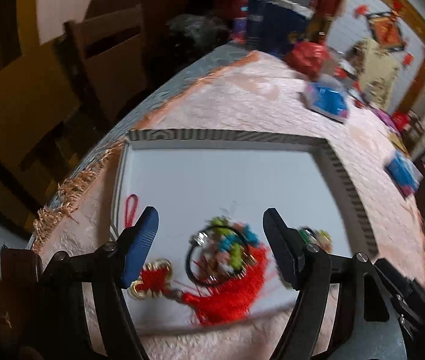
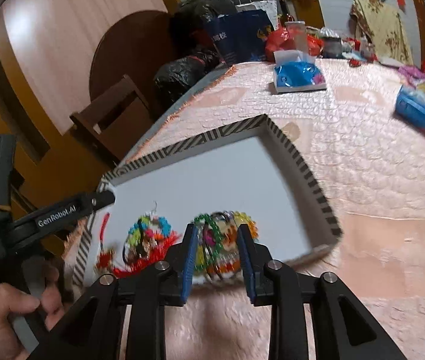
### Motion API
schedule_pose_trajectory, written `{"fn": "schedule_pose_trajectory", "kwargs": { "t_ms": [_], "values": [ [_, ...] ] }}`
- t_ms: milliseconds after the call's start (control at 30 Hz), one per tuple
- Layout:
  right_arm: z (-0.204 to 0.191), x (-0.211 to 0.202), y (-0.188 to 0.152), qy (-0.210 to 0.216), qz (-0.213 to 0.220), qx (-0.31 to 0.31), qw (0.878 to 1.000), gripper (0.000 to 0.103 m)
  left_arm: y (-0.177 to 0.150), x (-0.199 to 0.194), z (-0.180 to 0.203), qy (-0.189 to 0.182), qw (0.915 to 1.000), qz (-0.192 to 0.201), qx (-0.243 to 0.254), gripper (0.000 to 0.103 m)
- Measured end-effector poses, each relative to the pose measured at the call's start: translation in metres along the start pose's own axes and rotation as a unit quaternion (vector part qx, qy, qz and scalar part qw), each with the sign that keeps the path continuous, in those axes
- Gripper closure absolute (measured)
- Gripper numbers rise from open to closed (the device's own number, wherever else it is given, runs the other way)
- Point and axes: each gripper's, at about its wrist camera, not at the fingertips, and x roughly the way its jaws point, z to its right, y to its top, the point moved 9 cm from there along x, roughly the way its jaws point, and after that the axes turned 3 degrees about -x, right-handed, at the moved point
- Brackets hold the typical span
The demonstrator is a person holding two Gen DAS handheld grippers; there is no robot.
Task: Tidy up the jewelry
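A white tray with a striped rim (image 1: pixel 227 136) (image 2: pixel 311 177) sits on the pink tablecloth. In it lie a red knot tassel (image 1: pixel 227 300), a colourful beaded earring with a black ring (image 1: pixel 227 246) (image 2: pixel 149 234), and a second beaded piece (image 1: pixel 317 237) (image 2: pixel 224 240). My left gripper (image 1: pixel 209 246) is open above the tassel and earring; it also shows in the right wrist view (image 2: pixel 47 213). My right gripper (image 2: pixel 216 258) is open, its fingers on either side of the second beaded piece. The frames are blurred.
Blue tissue packs (image 2: pixel 297 76) (image 2: pixel 419 111) lie further back on the cloth. Bags, jars and red wrapping (image 2: pixel 281 42) crowd the far end. A wooden chair (image 2: pixel 113 120) stands at the table's left edge (image 1: pixel 98 162).
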Motion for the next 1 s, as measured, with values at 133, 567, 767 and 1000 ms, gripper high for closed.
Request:
{"fn": "schedule_pose_trajectory", "kwargs": {
  "t_ms": [133, 567, 767, 1000],
  "values": [
    [-0.007, -0.026, -0.011, -0.023, -0.011, -0.034, 0.999, 0.050, -0.007, -0.032, 0.007, -0.036, 0.9989, 0.022, 0.020, 0.018],
    [-0.007, -0.081, -0.057, -0.031, -0.020, -0.053, 0.998, 0.027, -0.044, -0.141, 0.023, 0.024, 0.9807, 0.146, 0.128, 0.000],
    [-0.001, -0.084, -0.077, -0.017, -0.021, -0.055, 0.998, 0.027, -0.058, -0.167, 0.025, 0.055, 0.9816, 0.114, 0.143, 0.000],
    [0.008, -0.102, -0.080, -0.013, -0.009, -0.043, 0.999, 0.027, -0.067, -0.181, 0.042, 0.042, 0.9844, 0.095, 0.142, 0.000]
  ]
}}
